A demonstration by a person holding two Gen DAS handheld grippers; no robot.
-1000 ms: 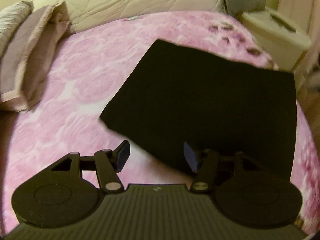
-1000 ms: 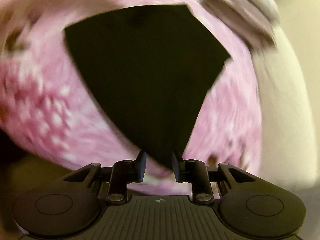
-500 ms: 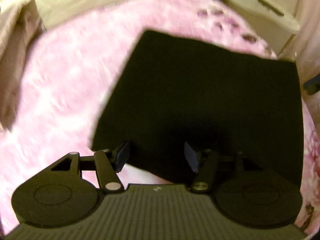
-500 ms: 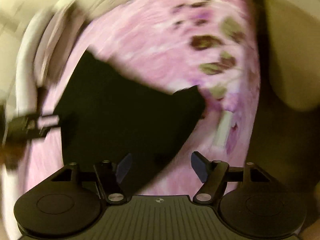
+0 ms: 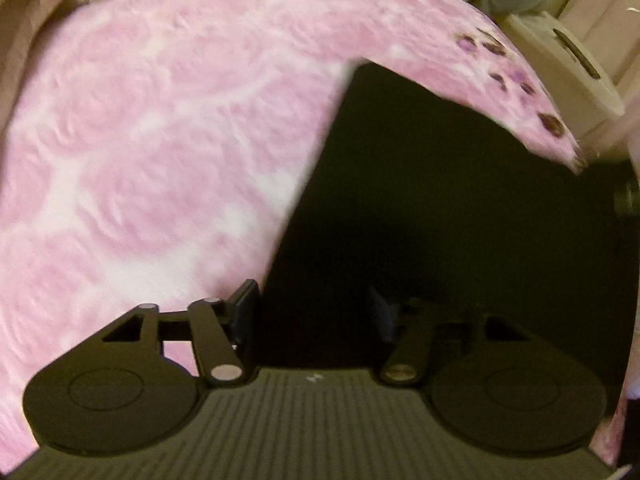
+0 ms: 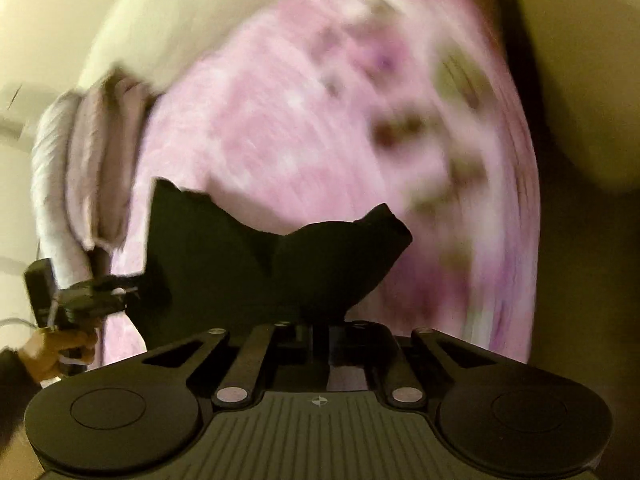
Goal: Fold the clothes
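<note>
Black cloth (image 6: 248, 264) long axis left-right btwn grippers, R gripper (image 6: 318, 334) clamping edge.

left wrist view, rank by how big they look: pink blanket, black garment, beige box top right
1. pink blanket, fills most of the view
2. black garment, though close to the camera, so unsure
3. beige box, small and farther off

Blk garment (image 5: 460, 208), pink floral blanket (image 5: 160, 120)

I count one black garment (image 5: 460, 220) on one pink floral bed cover (image 5: 160, 140), two tools, my left tool (image 5: 312, 312) and right tool (image 6: 320, 336), plus one pillow (image 6: 80, 168) far left.
</note>
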